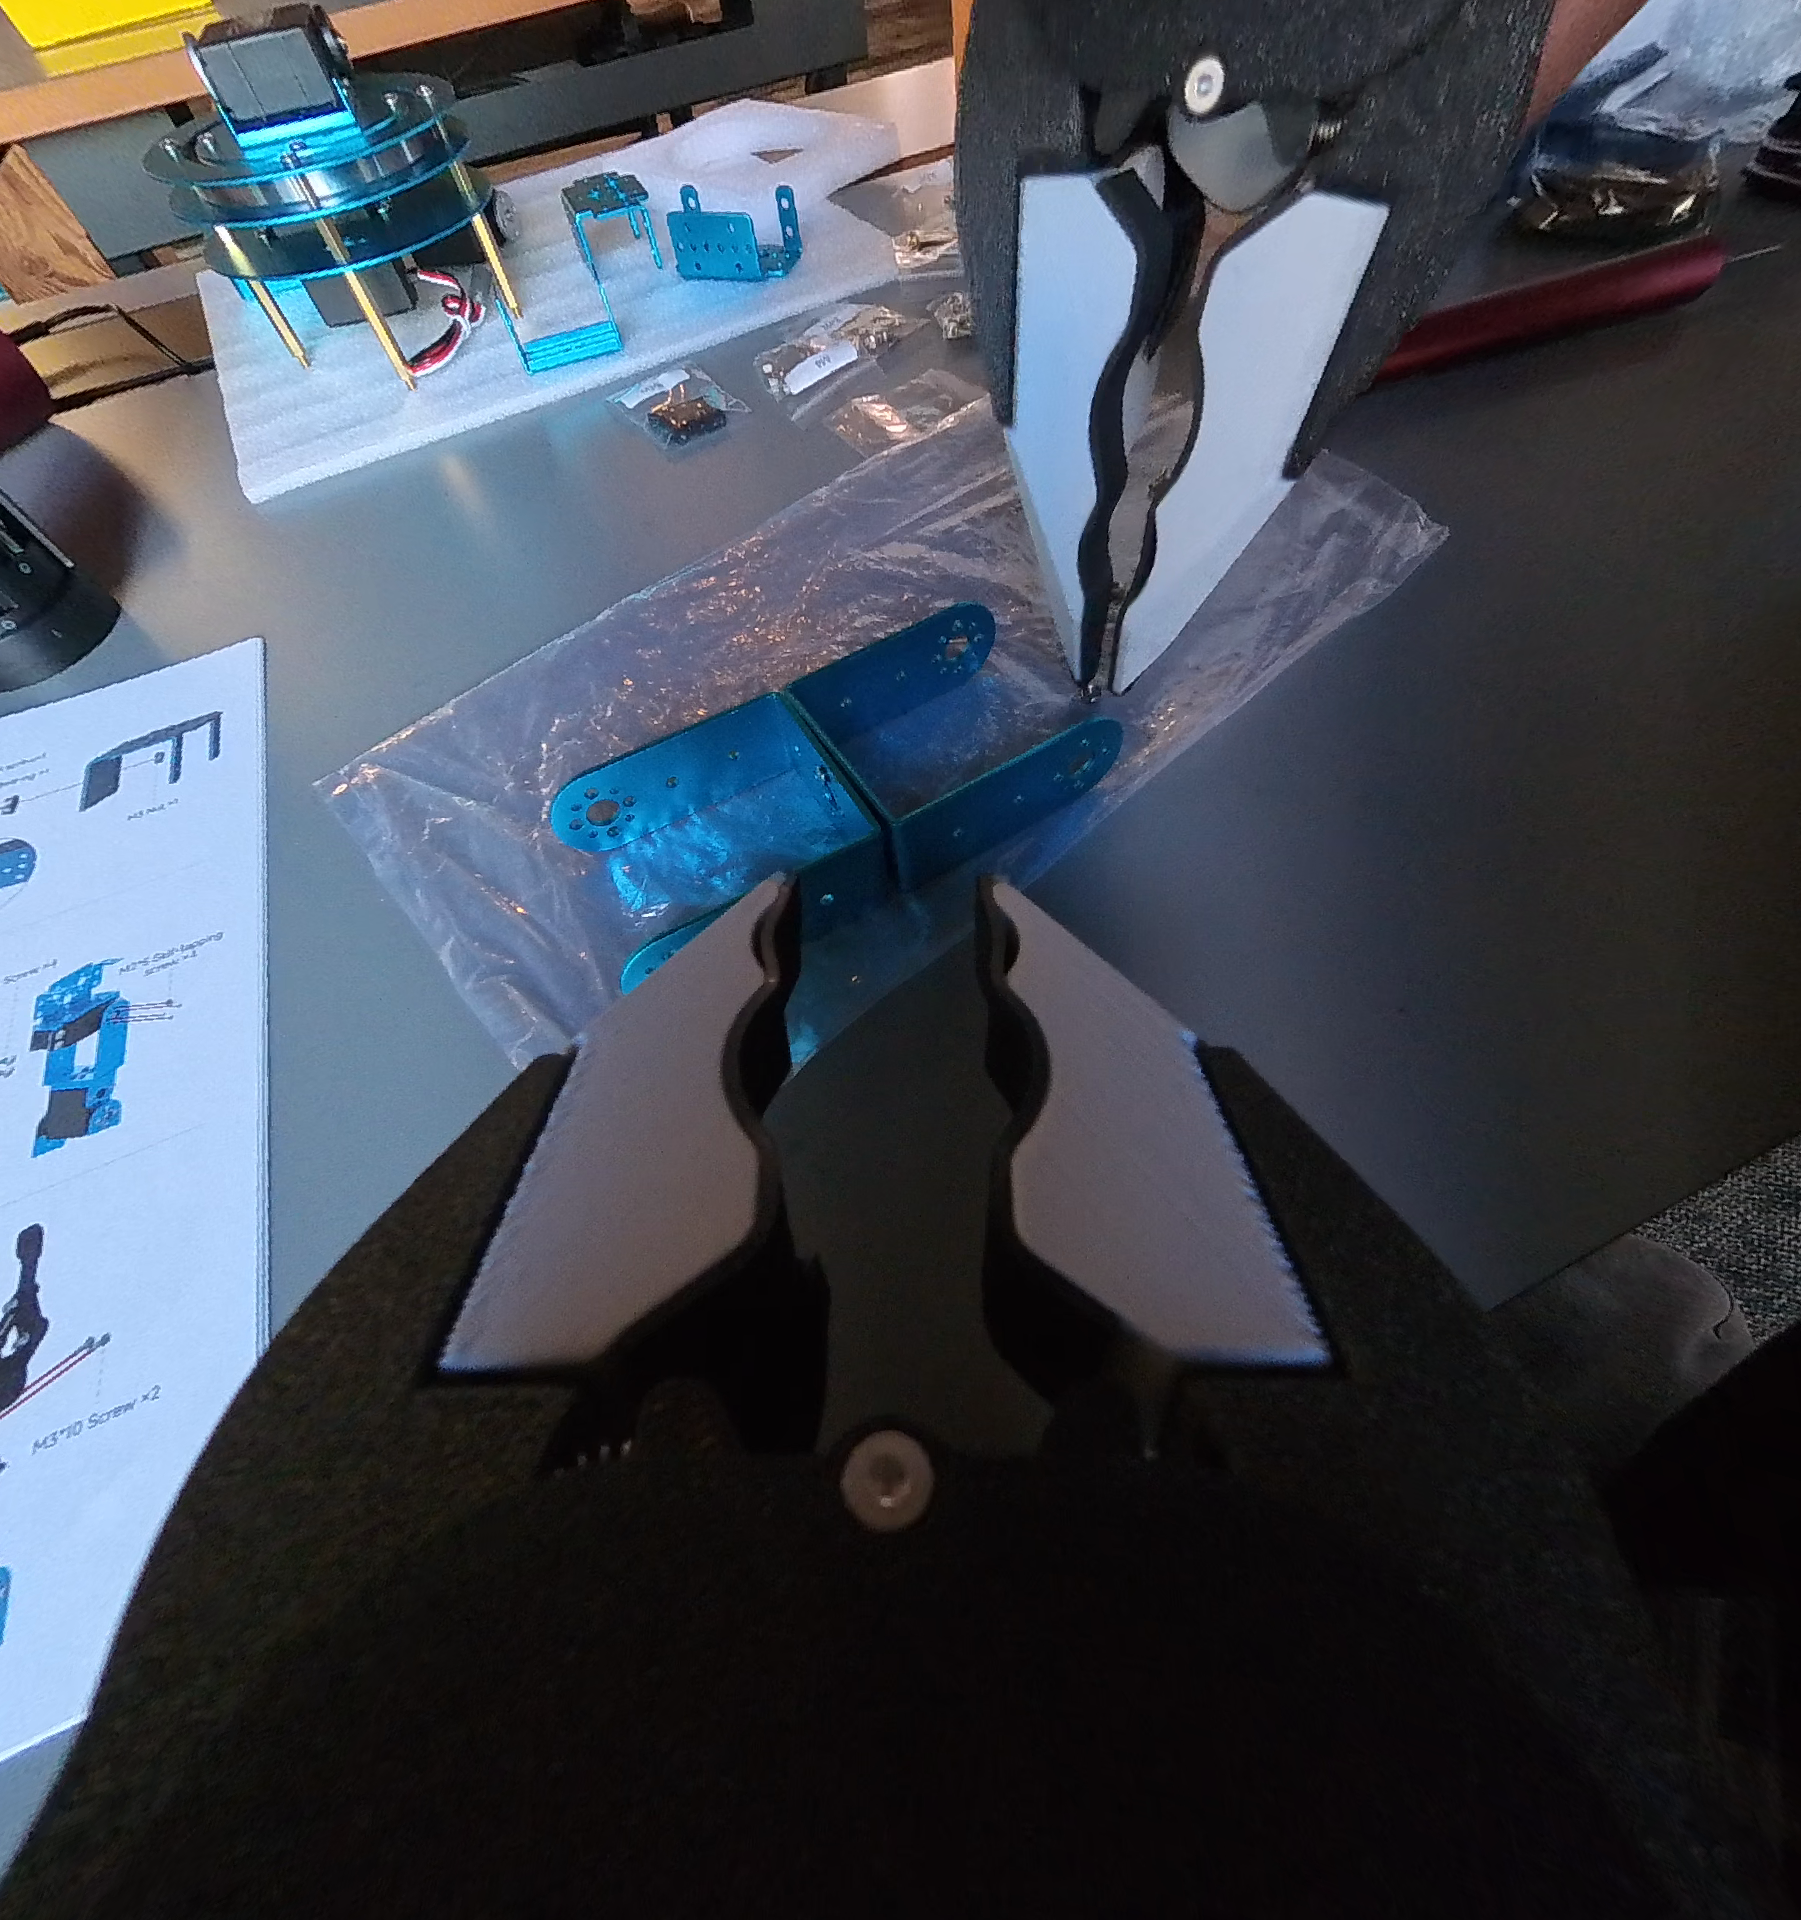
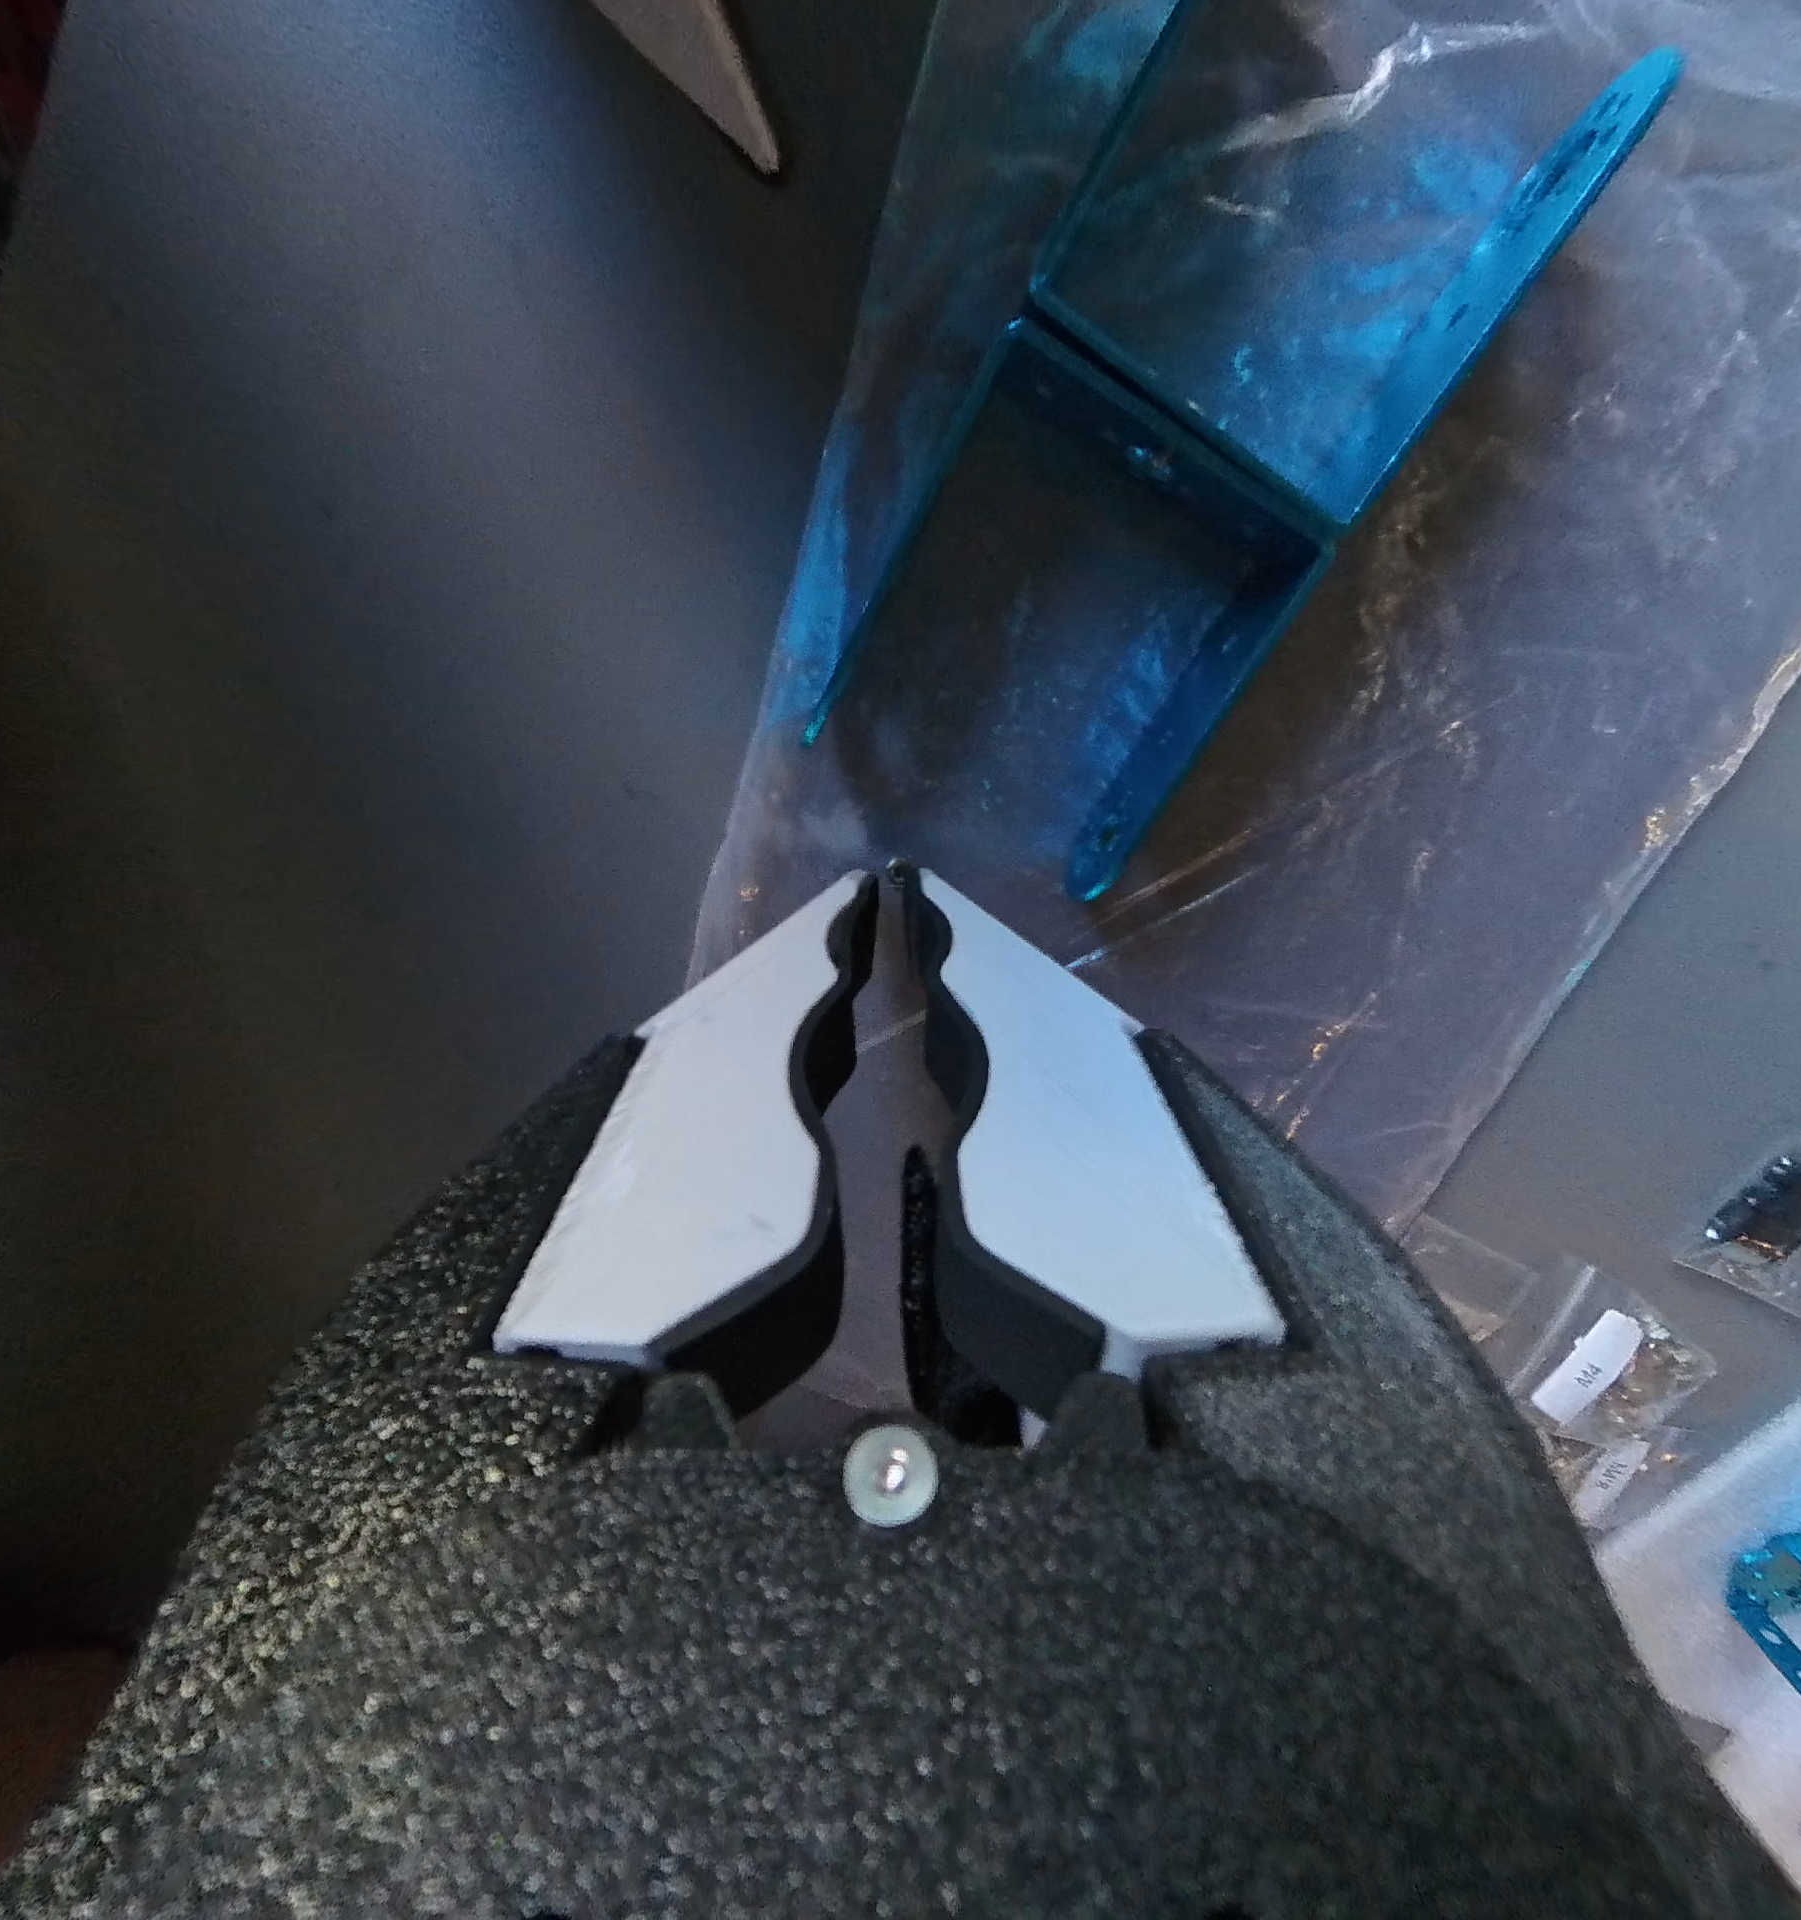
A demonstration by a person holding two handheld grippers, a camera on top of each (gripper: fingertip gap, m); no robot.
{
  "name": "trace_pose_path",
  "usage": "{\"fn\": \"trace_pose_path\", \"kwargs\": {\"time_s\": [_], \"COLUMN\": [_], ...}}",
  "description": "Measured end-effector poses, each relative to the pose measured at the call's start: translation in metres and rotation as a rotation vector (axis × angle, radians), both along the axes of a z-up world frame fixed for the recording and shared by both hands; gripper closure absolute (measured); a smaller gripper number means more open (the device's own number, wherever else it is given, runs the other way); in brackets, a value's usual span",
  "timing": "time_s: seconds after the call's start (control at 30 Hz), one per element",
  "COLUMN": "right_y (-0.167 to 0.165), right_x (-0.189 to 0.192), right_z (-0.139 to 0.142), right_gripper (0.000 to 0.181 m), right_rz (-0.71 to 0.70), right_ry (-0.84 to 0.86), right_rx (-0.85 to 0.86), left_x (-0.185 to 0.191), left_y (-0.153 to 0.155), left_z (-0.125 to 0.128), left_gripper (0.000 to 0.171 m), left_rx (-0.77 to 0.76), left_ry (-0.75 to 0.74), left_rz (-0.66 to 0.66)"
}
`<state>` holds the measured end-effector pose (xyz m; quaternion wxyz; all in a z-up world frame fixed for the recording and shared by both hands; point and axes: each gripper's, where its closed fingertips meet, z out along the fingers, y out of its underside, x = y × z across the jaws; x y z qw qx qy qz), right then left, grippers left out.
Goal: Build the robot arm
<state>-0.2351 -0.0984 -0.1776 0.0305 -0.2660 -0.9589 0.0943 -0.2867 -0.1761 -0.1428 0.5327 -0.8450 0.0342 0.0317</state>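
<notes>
Two blue metal U-brackets [image 1: 834, 769] stand back to back on a clear plastic bag [image 1: 605, 665] on the grey table. My left gripper [image 1: 885, 904] is open, its fingertips on either side of the brackets' near corner and close to it. My right gripper [image 1: 1098, 691] comes down from above, just right of the brackets' far arm. Its jaws are almost closed, pinching a tiny dark screw [image 2: 896, 871] at the tips, low over the bag. In the right wrist view the right gripper [image 2: 896, 883] points at the brackets [image 2: 1187, 468], and a left fingertip [image 2: 730, 94] shows at the top.
A white foam sheet [image 1: 376, 416] at the back holds a round blue servo base [image 1: 324, 197] and more blue brackets [image 1: 730, 234]. Small bags of screws [image 1: 823, 364] lie beside it. A printed instruction sheet [image 1: 148, 1039] lies left, a dark red tool [image 1: 1561, 296] back right. The table edge [image 1: 1644, 1205] runs right. The tips of one gripper are about 10 centimetres away from the tips of the other.
</notes>
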Motion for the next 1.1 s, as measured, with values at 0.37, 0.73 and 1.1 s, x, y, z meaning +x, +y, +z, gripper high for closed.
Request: {"fn": "trace_pose_path", "kwargs": {"time_s": [0.37,0.73,1.1], "right_y": [0.0039,0.0009,0.0023], "right_x": [-0.0008,-0.0008,-0.0012], "right_z": [-0.0029,-0.0032,0.0038], "right_gripper": [0.175,0.175,0.177], "right_rz": [-0.016,-0.009,-0.058], "right_ry": [-0.008,-0.007,0.035], "right_rx": [0.021,0.023,-0.068], "left_x": [0.0003,0.0012,-0.0044], "left_y": [-0.0012,-0.0011,-0.0024], "left_z": [-0.0024,-0.0042,0.0034], "left_gripper": [0.139,0.139,0.139], "left_rx": [-0.007,-0.014,-0.002], "left_ry": [0.001,0.005,-0.052], "left_rz": [0.000,-0.001,-0.019]}}
